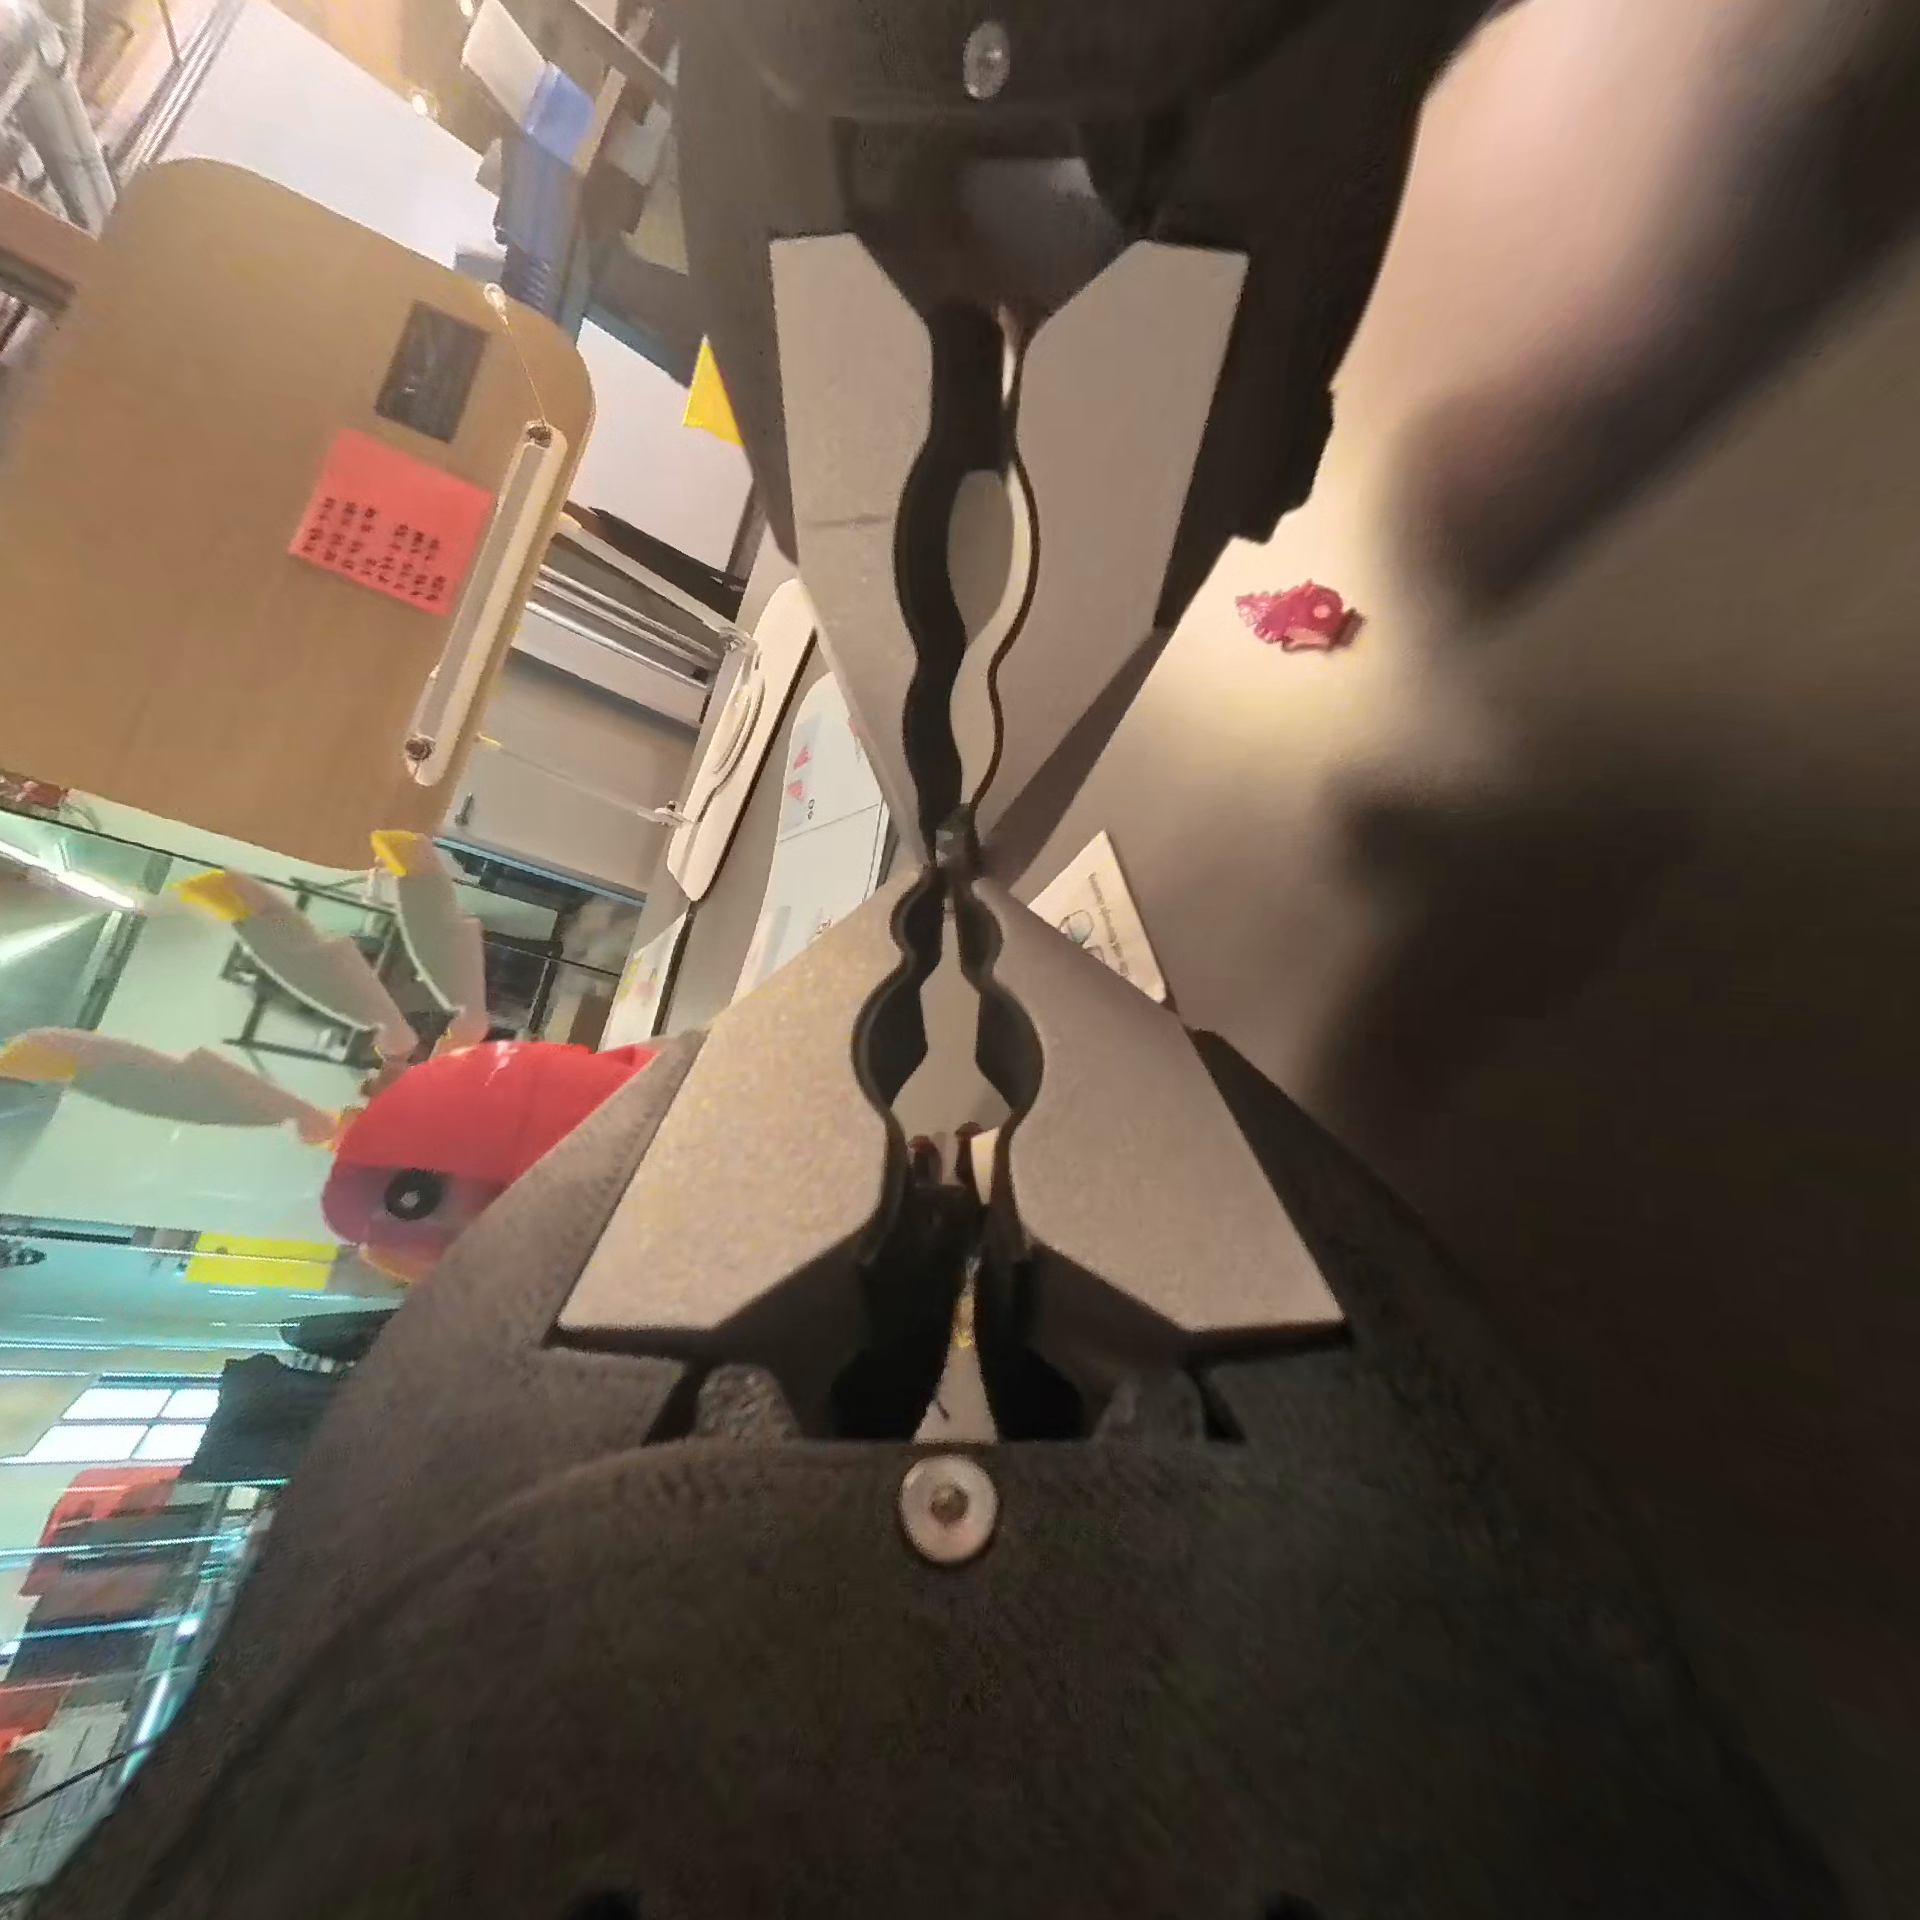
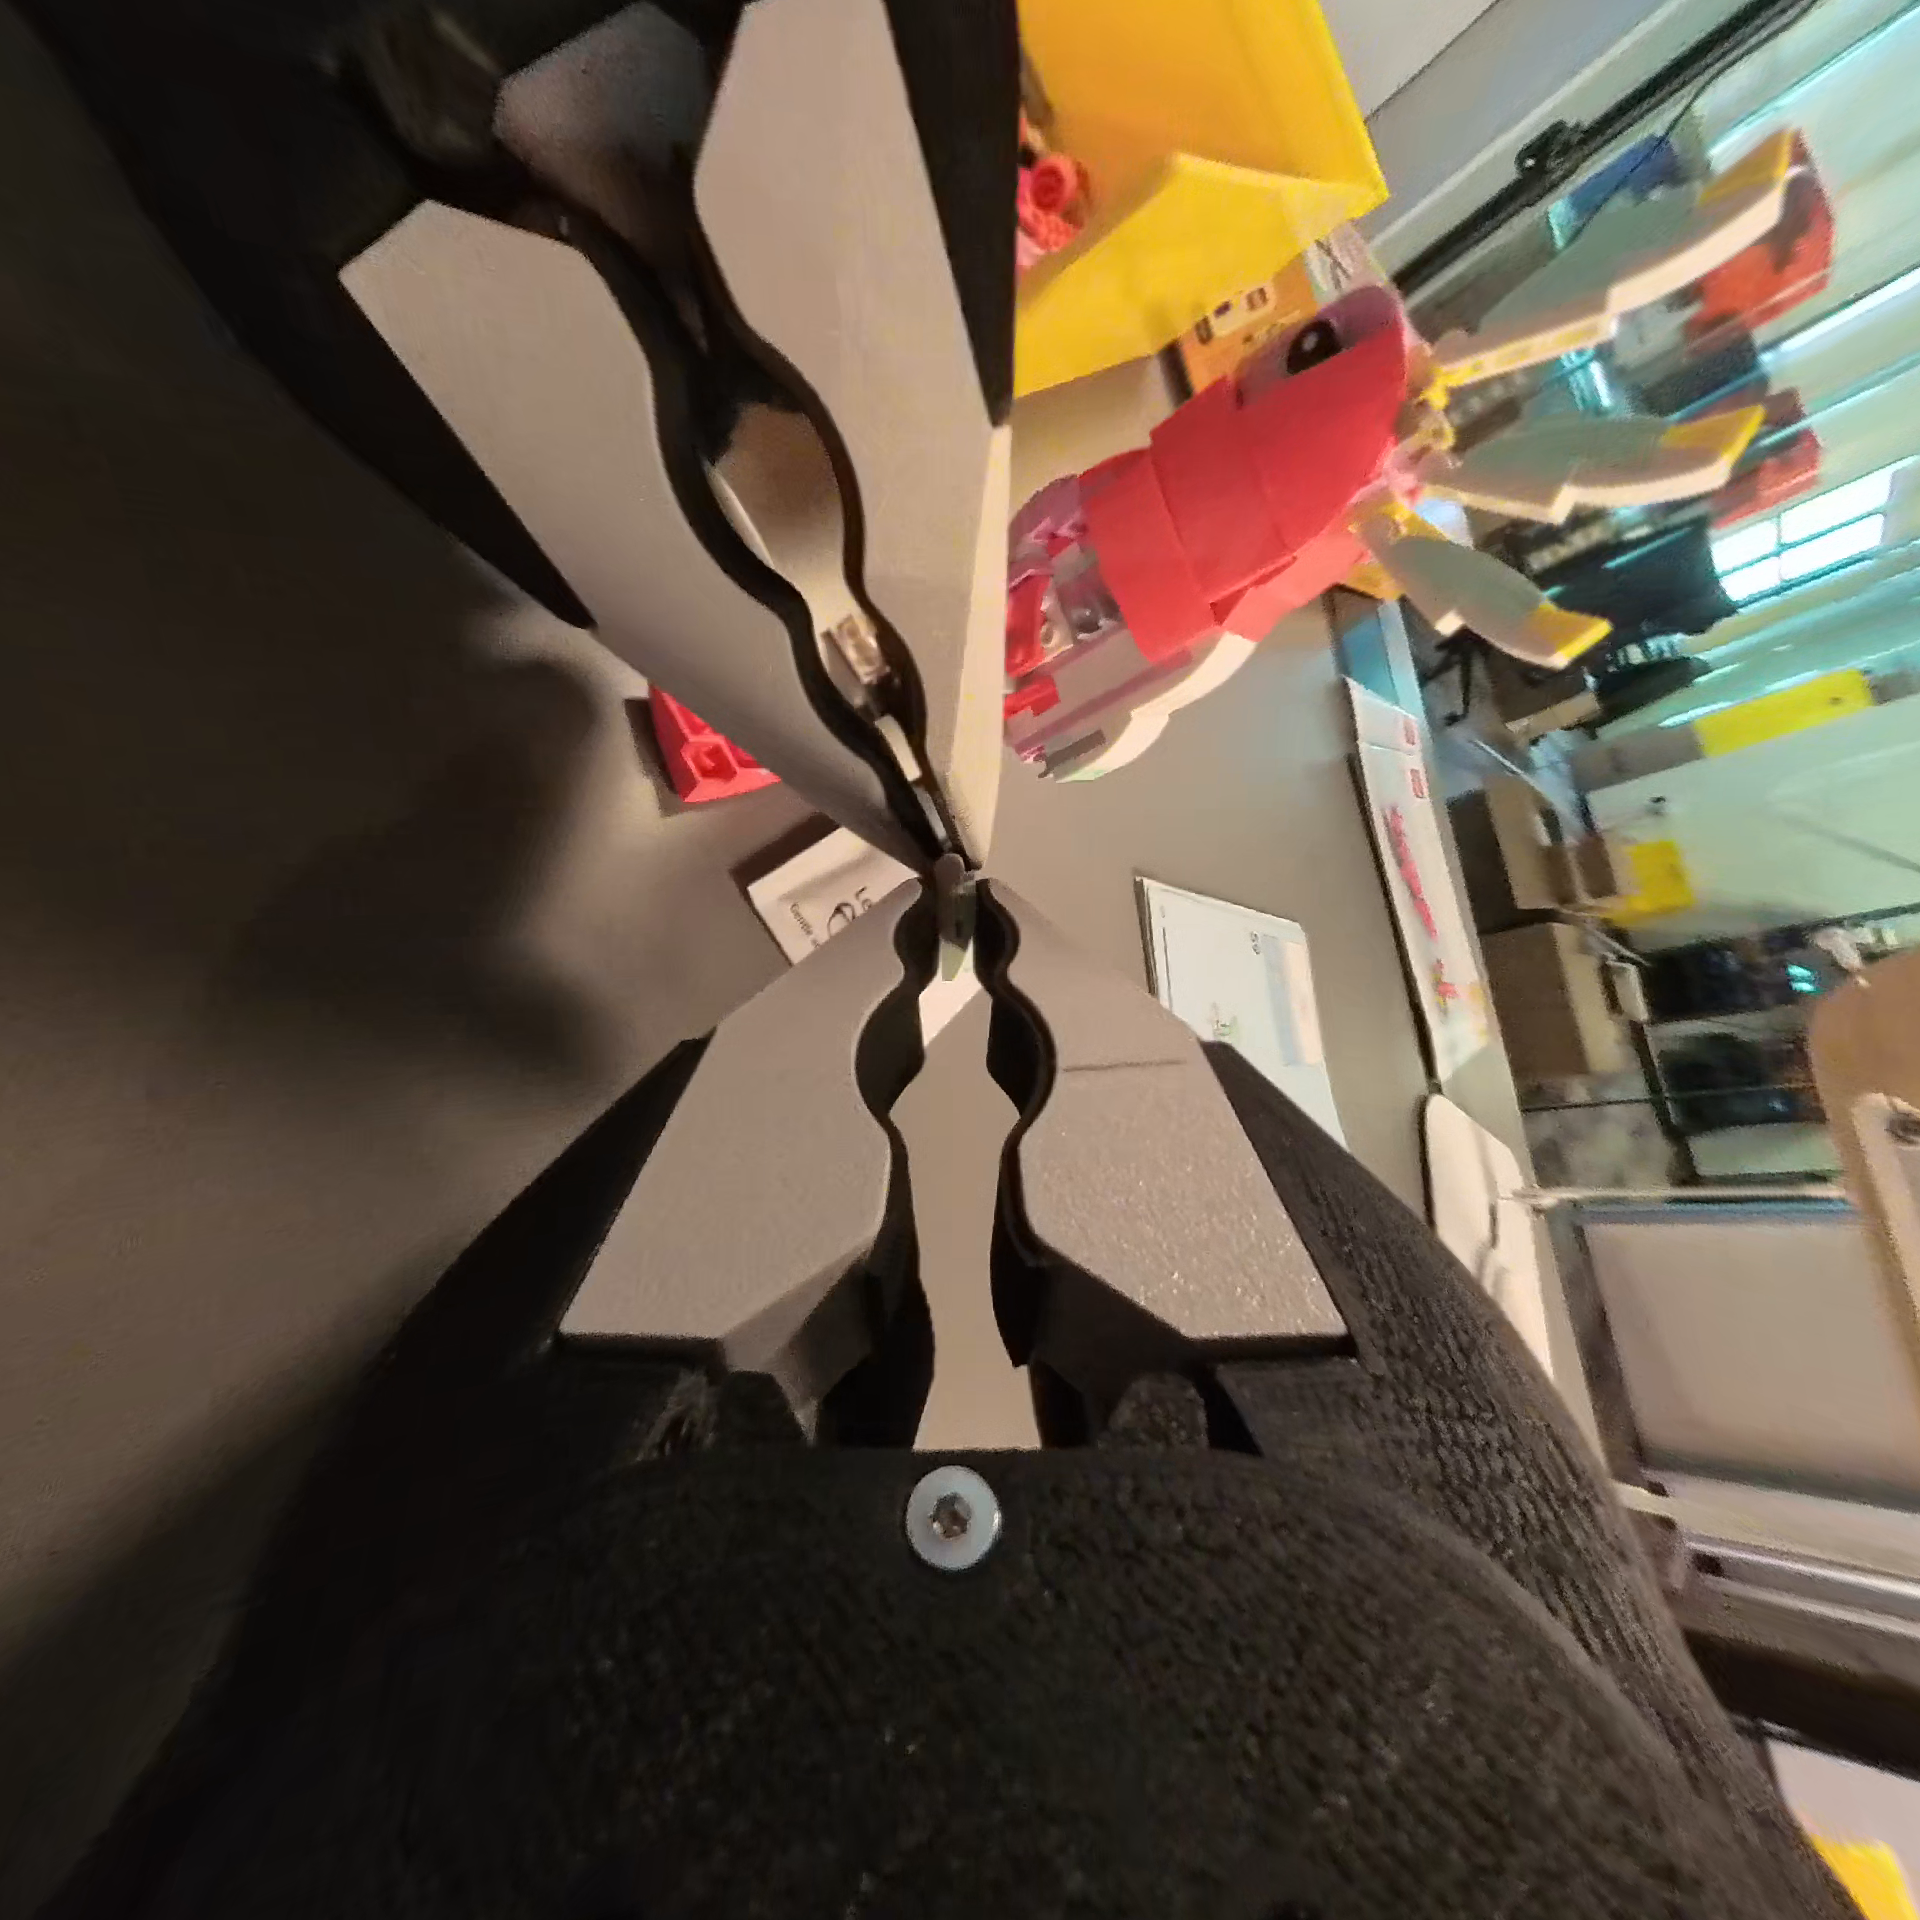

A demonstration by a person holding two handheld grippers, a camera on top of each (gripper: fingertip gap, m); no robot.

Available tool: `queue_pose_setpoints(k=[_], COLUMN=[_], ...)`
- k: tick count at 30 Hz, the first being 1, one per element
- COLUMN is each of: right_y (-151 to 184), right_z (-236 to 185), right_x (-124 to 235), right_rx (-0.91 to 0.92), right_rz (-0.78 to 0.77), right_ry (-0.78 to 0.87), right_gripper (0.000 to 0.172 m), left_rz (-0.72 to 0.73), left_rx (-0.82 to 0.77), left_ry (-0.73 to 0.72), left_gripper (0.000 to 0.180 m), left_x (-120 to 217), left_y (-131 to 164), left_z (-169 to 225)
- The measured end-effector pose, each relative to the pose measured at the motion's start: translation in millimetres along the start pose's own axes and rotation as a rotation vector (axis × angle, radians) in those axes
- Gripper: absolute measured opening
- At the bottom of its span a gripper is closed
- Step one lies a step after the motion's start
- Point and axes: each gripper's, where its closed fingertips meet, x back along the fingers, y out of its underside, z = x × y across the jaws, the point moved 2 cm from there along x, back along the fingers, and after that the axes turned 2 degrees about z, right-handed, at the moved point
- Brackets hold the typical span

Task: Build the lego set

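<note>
Your two grippers meet tip to tip above the grey worktop [image 2: 1195, 790], each pinching the same small grey piece [image 2: 954, 914] between them. Your right gripper [image 2: 956, 894] has its fingers [image 2: 1091, 997] closed on the lower part of that piece; your left gripper [image 1: 951, 883] is closed too, fingertips pressed on something small and dark-grey, too blurred in its own view to name. Judging by the opposed hold, you grip from both sides so the piece can be steadied or passed across in mid-air, clear of the worktop. The right wrist view alone shows the red brick model with grey and yellow wings [image 2: 1247, 499], a loose red brick [image 2: 707, 758], a yellow bin [image 2: 1174, 187] and a white sheet [image 2: 1236, 987] on the worktop. The left wrist view alone shows a small pink scrap [image 1: 1299, 618] lying on bare worktop, and a tan board with a red sticker [image 1: 281, 468] beyond the far edge.
</note>
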Motion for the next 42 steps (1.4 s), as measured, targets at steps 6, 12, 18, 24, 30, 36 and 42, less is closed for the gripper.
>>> queue_pose_setpoints(k=[6,12,18,24,30,36,42], right_y=[-1.1,-1.4,2.8,5.0,-1.8,-14.4,-15.3], right_z=[1.5,1.8,0.9,18.1,30.4,21.4,17.5], right_x=[0.0,0.2,-4.8,2.9,16.0,17.8,14.9], right_rx=[0.130,0.169,0.178,0.341,0.472,0.580,0.595], right_rz=[-0.039,-0.013,0.027,0.076,0.177,0.227,0.228], right_ry=[0.082,0.088,0.096,0.276,0.440,0.484,0.481], right_gripper=[0.003,0.004,0.004,0.005,0.004,0.004,0.004], left_rz=[-0.009,-0.006,-0.025,0.086,0.124,0.183,0.221], left_rx=[-0.019,-0.057,-0.131,0.234,0.482,0.608,0.671], left_ry=[-0.012,-0.027,-0.048,0.018,0.070,0.097,0.129], left_gripper=[0.001,0.001,0.001,0.026,0.039,0.034,0.028], left_x=[0.6,1.0,-1.9,3.2,3.6,4.9,7.2], left_y=[-0.1,-0.8,3.8,-12.0,-12.7,-18.4,-18.7], left_z=[-1.2,-1.5,-0.4,-7.5,-15.6,-19.6,-22.4])
